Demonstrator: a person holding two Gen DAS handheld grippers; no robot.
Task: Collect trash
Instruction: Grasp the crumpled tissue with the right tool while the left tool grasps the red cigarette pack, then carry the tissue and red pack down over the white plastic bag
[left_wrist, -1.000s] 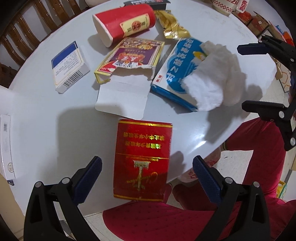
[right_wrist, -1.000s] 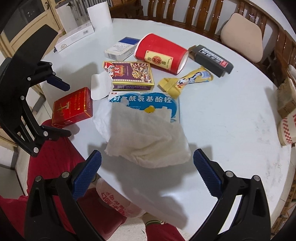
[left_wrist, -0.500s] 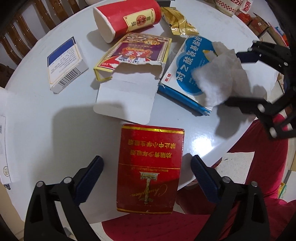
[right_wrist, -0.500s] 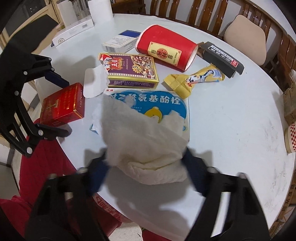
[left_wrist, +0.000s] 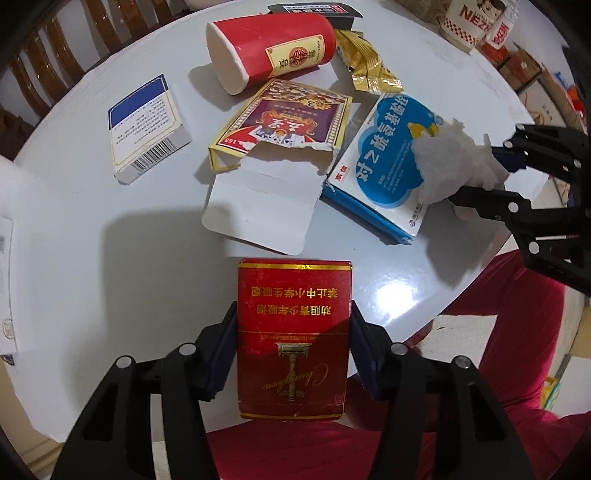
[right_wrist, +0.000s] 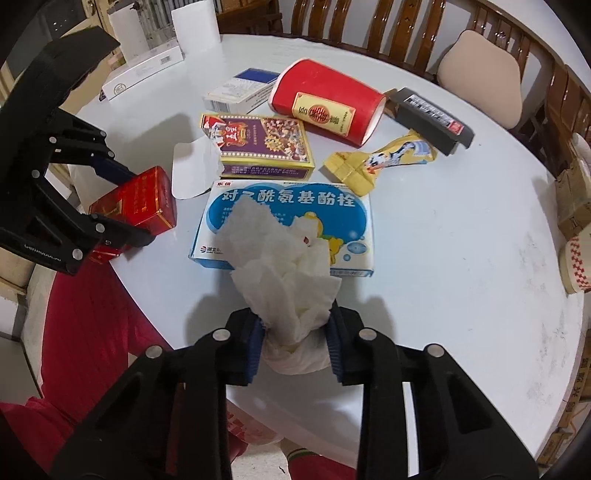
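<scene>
The blue medicine box (right_wrist: 291, 218) at frame centre reads "对乙酰氨基酚栓"; the paper tub (left_wrist: 467, 18) at upper right reads "NEZ"; the torn purple carton (left_wrist: 284, 122) shows "163".

A red cigarette pack (left_wrist: 293, 339) with gold lettering is lying flat at the near edge of the white surface (left_wrist: 92, 221), overhanging it. A crumpled white tissue (right_wrist: 284, 266) is lying bunched over the near side of a flat blue-and-white medicine box (right_wrist: 295, 206). Behind these, a torn purple-and-yellow box (left_wrist: 284, 125) is lying with its white flap open, a red paper cup (left_wrist: 269, 48) is lying on its side, and a gold wrapper (left_wrist: 365, 66), a small blue-and-white box (left_wrist: 144, 129) and a dark grey box (right_wrist: 428, 118) are lying nearby.
</scene>
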